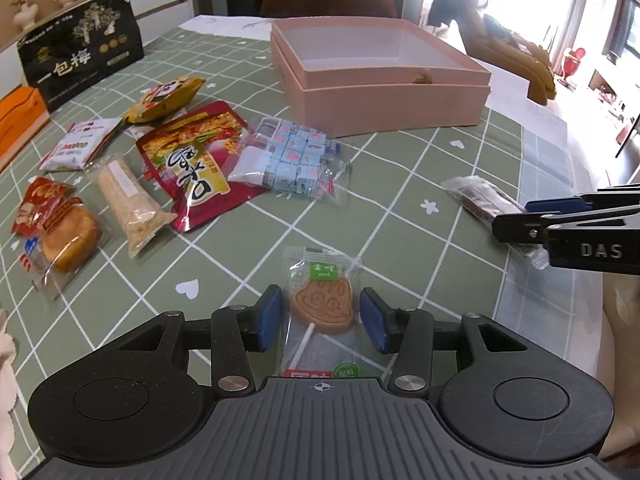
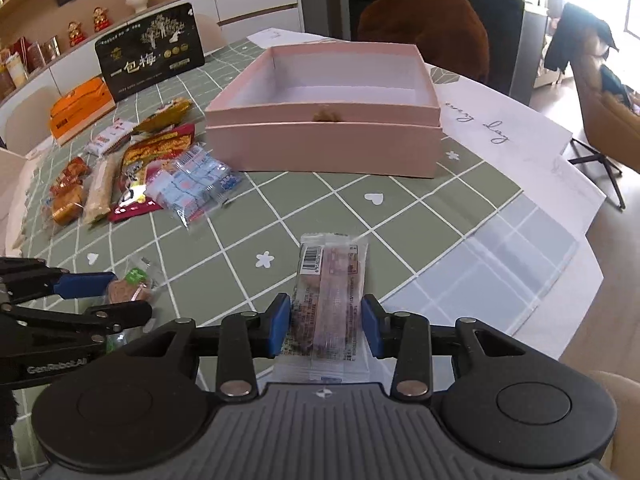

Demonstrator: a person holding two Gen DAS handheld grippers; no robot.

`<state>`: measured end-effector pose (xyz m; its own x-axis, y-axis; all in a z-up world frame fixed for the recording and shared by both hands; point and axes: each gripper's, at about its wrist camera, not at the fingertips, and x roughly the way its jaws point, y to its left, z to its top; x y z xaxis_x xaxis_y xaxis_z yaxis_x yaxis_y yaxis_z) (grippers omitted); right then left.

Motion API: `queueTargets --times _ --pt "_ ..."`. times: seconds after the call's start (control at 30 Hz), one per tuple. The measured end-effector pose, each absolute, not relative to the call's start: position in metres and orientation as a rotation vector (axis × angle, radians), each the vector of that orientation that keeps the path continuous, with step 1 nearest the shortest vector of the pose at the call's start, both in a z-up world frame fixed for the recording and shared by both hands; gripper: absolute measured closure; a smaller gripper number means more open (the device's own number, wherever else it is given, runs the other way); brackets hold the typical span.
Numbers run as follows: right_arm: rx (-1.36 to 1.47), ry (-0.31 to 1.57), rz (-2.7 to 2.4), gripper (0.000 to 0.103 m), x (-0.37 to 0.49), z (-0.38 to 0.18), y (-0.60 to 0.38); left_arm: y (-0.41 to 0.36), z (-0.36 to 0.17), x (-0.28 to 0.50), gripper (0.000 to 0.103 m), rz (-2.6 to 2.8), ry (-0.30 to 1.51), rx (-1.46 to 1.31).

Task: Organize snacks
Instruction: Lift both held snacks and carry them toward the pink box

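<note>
A wrapped brown lollipop lies flat on the green checked tablecloth between the blue pads of my left gripper. The pads stand at the wrapper's edges without squeezing it, so that gripper is open. My right gripper is shut on a clear-wrapped brown snack bar, which sticks out forward from its pads. In the left wrist view the right gripper holds the bar at the right edge. The right wrist view shows the left gripper around the lollipop.
An open pink box sits at the table's far middle. Several snack packets lie to the left: a red pouch, a bag of blue candies, a cake. A black bag stands behind them.
</note>
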<state>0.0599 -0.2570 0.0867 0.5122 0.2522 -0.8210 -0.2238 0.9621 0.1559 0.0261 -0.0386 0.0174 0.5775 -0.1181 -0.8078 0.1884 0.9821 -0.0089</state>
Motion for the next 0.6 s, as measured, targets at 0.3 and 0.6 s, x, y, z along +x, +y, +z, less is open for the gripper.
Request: queueTargets --times 0.3,0.6 --pt "0.052 0.949 0.268 0.086 0.045 0.121 -0.257 -0.028 0.014 0.01 0.061 -0.188 0.849 0.051" --pt "0.122 1.077 0.232 0.061 0.052 0.116 -0.258 -0.033 0.014 0.008 0.06 -0.165 0.861 0.062"
